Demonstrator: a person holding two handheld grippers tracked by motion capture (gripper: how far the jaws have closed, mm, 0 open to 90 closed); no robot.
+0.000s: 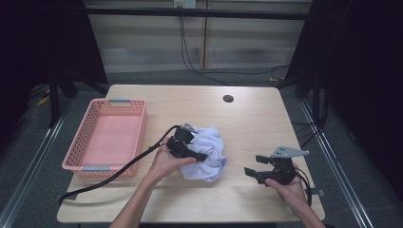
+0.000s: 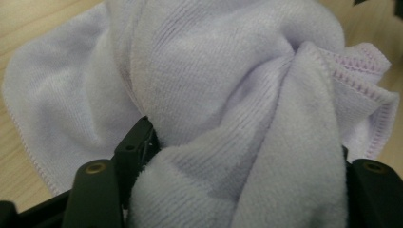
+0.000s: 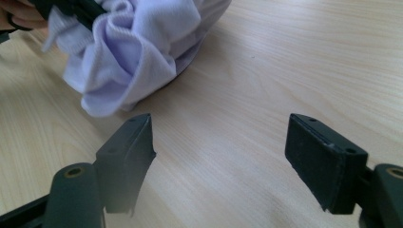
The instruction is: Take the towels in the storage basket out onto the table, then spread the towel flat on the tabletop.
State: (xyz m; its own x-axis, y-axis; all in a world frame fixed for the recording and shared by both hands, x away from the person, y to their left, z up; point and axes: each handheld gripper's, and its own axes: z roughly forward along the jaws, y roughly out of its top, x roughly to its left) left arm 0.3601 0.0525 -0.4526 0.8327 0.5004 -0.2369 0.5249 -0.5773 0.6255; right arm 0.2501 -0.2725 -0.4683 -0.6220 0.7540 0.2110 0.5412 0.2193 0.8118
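At the middle of the table [image 1: 247, 118] lies a crumpled pale lilac towel [image 1: 209, 154], bunched into a heap, with a pink basket [image 1: 107, 137] well apart to its left. The left gripper [image 1: 202, 156] lies against the towel's near-left side; in the left gripper view a thick fold of cloth [image 2: 237, 180] fills the gap between its jaws, which stand wide, and I cannot tell whether the pads press on it. The right gripper [image 1: 254, 166] rests low near the table's right front, apart from the towel, its jaws spread wide over bare wood with nothing between them.
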